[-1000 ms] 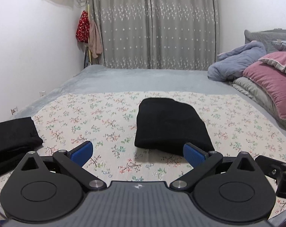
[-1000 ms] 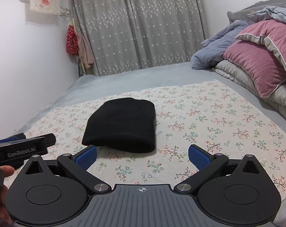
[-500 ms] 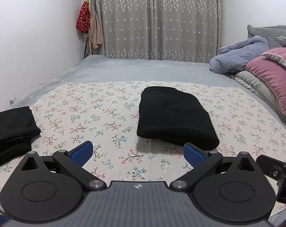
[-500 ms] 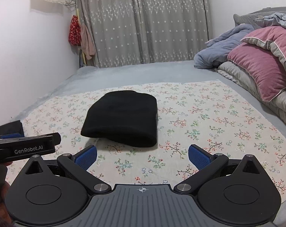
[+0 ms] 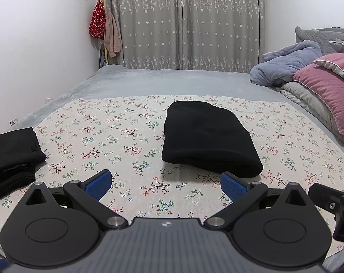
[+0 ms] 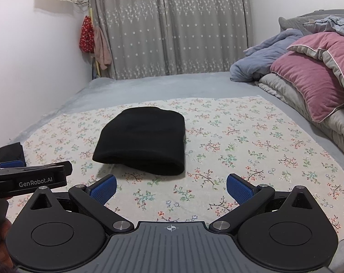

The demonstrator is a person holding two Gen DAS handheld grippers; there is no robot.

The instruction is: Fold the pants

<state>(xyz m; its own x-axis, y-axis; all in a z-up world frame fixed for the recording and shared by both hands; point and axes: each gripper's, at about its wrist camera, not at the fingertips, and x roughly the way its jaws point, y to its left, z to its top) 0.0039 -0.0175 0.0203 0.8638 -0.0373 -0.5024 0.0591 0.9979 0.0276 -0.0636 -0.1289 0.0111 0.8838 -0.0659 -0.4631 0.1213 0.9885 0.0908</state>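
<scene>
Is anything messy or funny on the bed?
Nothing much. The black folded pants lie neatly in a bundle on the flowery sheet, just turned a bit crooked. More folded black clothes sit at the left edge. Both tools, left and right, are open and hold nothing.

Both fisheye views are evenly and fairly brightly lit by soft indoor light, with no glare. Focus is sharp throughout. Straight lines bow toward the edges, and all 4 corners of each view fall into dark vignette. The folded black pants [image 5: 206,136] show almost no surface detail and cast only a faint, short shadow on the floral sheet [image 5: 117,136] at their near edge.
</scene>
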